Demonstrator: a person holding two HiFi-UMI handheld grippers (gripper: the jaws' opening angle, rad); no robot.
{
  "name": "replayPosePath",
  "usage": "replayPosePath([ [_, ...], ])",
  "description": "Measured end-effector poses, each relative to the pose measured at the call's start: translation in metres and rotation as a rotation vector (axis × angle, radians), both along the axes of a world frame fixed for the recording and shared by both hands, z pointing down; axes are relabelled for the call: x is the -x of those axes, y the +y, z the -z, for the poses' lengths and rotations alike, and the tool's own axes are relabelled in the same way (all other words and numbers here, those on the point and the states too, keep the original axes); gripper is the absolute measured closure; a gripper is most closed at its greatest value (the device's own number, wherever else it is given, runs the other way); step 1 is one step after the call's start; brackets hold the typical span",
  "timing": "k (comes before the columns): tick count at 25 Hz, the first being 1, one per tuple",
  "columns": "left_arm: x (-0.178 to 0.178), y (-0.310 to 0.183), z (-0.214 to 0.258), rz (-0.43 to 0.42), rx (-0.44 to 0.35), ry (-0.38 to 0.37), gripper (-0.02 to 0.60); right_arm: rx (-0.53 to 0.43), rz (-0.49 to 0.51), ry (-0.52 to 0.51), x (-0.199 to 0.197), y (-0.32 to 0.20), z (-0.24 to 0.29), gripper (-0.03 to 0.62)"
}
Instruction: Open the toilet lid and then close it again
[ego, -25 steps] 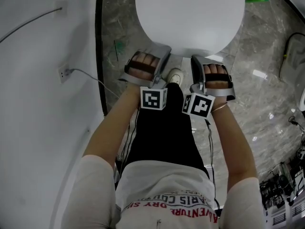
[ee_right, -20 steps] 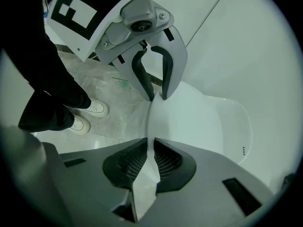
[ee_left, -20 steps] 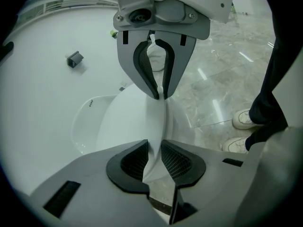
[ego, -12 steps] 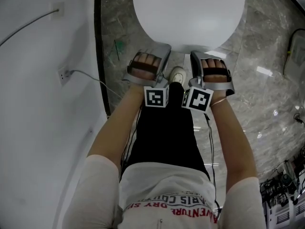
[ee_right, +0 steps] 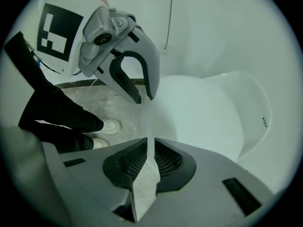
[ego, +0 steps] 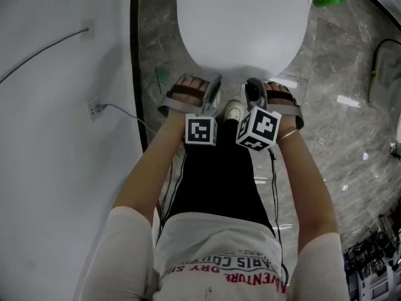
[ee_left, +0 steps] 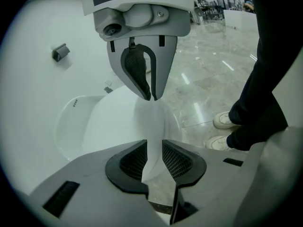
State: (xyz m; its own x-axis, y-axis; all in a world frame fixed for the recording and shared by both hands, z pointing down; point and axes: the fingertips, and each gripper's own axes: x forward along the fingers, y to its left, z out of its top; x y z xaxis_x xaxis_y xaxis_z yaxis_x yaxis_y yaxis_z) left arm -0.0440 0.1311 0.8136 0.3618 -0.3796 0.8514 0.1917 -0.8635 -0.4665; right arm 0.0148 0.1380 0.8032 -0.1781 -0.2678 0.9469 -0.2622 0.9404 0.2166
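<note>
Standing over the toilet with both grippers pointed steeply down at the front of the closed lid [ego: 244, 24]. Left gripper [ee_left: 152, 157]: the jaws stand moderately apart and have just been opening; the lid's white front edge shows in the gap between the pads [ee_left: 176, 161], and neither pad presses on it. Right gripper [ee_right: 147, 156]: the jaws are narrow, with only a thin slit between the pads [ee_right: 165, 161]. The lid's front edge lines up with that slit just past the tips, and I see nothing clamped. In the head view the two grippers sit side by side, close together, with their tips at the lid's front rim and the marker cubes toward me. Each gripper shows in the other's view, just beside it and above the jaws. The lid lies flat on the bowl [ee_left: 71, 126] and stretches away from both sets of tips. The bowl's rim shows beyond the left gripper on its outer side, and the same on the outer side of the right. My white shoes [ego: 233, 111] stand on the grey marble floor [ego: 338, 61] below and between the grippers, on the inner side of each. A white wall [ego: 56, 137] with a socket [ego: 95, 109] and a cable lies well out to the left of the left gripper.
</note>
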Motion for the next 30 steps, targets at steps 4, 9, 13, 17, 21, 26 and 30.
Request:
replayPosePath([
  [4,-0.007,-0.021,0.043,0.068,-0.054,0.091,0.480,-0.047,-0.052,-0.074,0.006,-0.011,0.045,0.557],
  [9,-0.020,-0.057,0.137,0.212,-0.206,0.318,0.574,-0.190,-0.228,-0.167,-0.009,-0.041,0.119,0.559],
  [13,-0.024,-0.073,0.226,0.337,-0.267,0.446,0.574,-0.296,-0.364,-0.236,-0.027,-0.059,0.195,0.566],
  [17,-0.017,-0.084,0.310,0.408,-0.324,0.543,0.574,-0.384,-0.476,-0.323,-0.032,-0.079,0.280,0.574],
  [21,-0.017,-0.098,0.383,0.454,-0.355,0.599,0.574,-0.469,-0.522,-0.374,-0.047,-0.091,0.363,0.577],
  [26,-0.002,-0.096,0.486,0.599,-0.310,0.790,0.574,-0.565,-0.579,-0.441,-0.062,-0.081,0.468,0.579],
  [30,0.020,-0.093,0.564,0.702,-0.271,0.970,0.574,-0.654,-0.618,-0.532,-0.056,-0.072,0.547,0.579],
])
